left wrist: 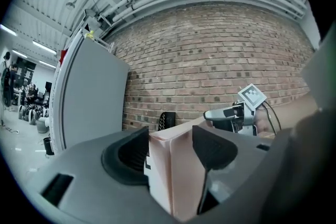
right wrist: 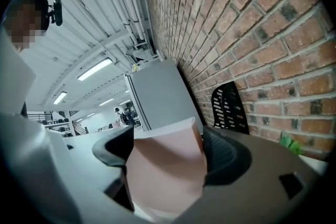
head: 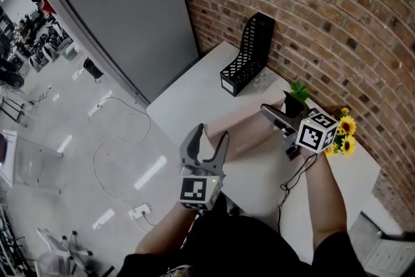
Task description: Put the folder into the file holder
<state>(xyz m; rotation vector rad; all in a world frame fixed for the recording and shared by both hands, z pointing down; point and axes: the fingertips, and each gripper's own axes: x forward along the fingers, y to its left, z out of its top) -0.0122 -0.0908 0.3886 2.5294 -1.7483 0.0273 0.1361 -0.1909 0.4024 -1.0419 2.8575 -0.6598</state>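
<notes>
**Folder clamped at both ends, holder not reached yet**

My left gripper (head: 209, 134) has its fingers (left wrist: 126, 157) closed on the near end of the thick pale-pink cardboard folder (head: 249, 123). The pink edge fills the gap, with a pad on each face. My right gripper (head: 275, 102) takes the opposite end the same way. Its fingers (right wrist: 226, 152) stand very wide, but the board sits against both pads, so I read that as a grip across a thick section, not a release.

The folder spans from one set of fingertips to the other, over the white worktop (head: 194, 84). I can't tell whether its lower edge touches the surface.

Why two grips, as I judge it: held at one end, something this bulky would sag or twist. A clamp at each end keeps it flat and lets me steer the angle.

The black mesh file holder (head: 249, 55) stands beyond both sets of fingertips against the red brick wall (head: 324, 10), apart from the folder, open side up. Nothing is in it, so the insertion is all still to do.

The next move likely calls for lining the folder's narrow edge up with that slot before lowering it. One gripper probably has to let go near the mouth.

Watch item: a small green plant (head: 298, 89) and yellow flowers (head: 343, 130) sit just beside the right fingers, so a swing that way could knock them.
</notes>
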